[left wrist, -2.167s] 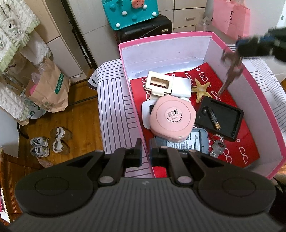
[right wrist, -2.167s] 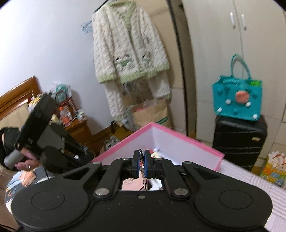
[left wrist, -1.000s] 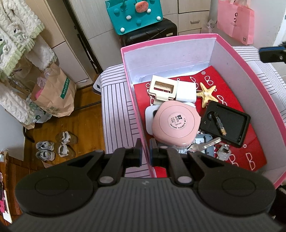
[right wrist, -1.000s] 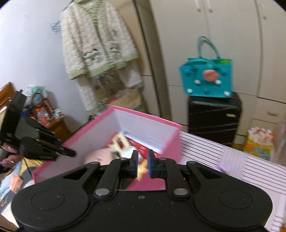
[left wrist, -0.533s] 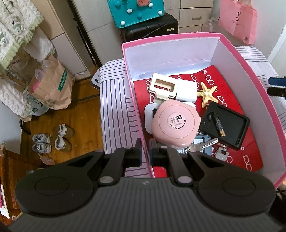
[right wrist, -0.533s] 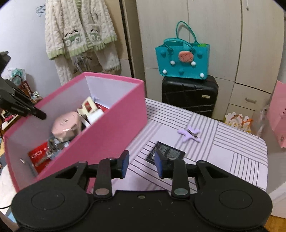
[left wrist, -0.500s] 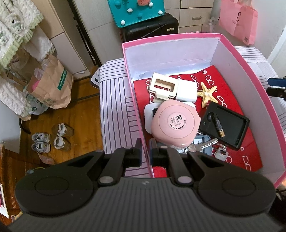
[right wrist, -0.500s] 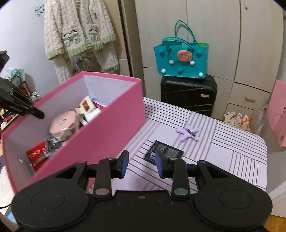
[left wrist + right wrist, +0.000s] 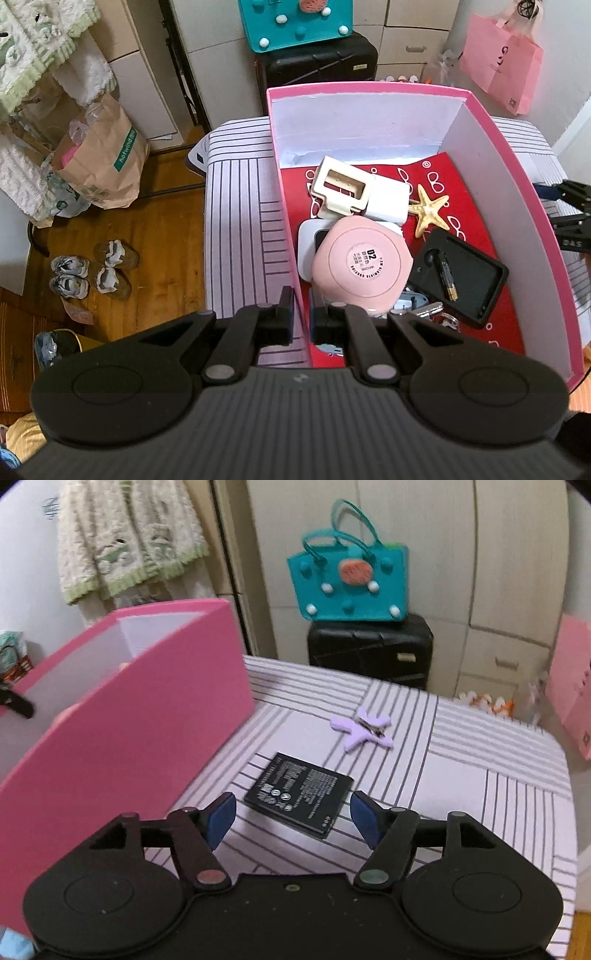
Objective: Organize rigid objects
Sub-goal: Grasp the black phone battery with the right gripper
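Observation:
My left gripper is shut on the left wall of the pink box, one finger on each side of it. In the box lie a pink round case, a starfish, a cream clip, a black tray and keys. My right gripper hangs low over the striped table to the right of the pink box. Its jaws are opening. A black battery lies flat between and just past the blue pads, which do not touch it. A purple star-shaped clip lies farther back.
A teal bag sits on a black suitcase behind the table. To the left are a paper bag and shoes on the wooden floor. A pink bag hangs at the back right. The table's edge curves at the right.
My right gripper has swung from over the box down to the table beside it, and its jaws have spread wide around the battery. The left gripper stays on the box wall.

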Tool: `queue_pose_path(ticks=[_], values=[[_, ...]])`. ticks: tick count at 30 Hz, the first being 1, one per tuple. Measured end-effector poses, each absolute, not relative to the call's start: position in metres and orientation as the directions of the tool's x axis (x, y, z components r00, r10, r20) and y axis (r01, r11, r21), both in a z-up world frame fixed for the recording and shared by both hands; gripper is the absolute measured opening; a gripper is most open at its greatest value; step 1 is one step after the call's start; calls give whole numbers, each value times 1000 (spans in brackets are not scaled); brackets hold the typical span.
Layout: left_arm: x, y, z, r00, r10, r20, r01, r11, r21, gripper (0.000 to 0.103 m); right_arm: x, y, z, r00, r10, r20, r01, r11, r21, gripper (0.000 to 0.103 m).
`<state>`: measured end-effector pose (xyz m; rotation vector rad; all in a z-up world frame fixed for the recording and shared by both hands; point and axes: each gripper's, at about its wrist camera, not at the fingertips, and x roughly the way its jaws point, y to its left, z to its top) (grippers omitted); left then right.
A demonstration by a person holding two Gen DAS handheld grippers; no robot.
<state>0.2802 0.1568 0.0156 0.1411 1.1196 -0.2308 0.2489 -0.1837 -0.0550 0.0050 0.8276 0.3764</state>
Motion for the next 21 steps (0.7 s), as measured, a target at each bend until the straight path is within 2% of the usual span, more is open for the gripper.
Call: queue_pose_path(ticks=[5,7,8,10,15,21], values=[[279,158,16,418,-112,-901,241,971,-9,7,256,-177,-60,628,290,-722,-269,952,148,75],[279,159,16,418,-112,-901,239,971,-10,7,260,-170,-62,624,293,-724,-282,949,141,80],[279,159,16,419,-114,-901,235,972,-13,7,260,-167,-63,628,287,-723,-290,949,125,84],[279,159,15,422,-110,-900,232,973,-10,7,260,-157,-67,649,250,-719,-299,952,61,84],[279,159,14,425,-108,-899,224,975,-11,7,257,-158,-66,676,245,-695,-301,953,43,72],[278,157,14,432,-100,-896,220,976,-3,7,256,-164,-65,676,258,-690,-313,948,48,72]])
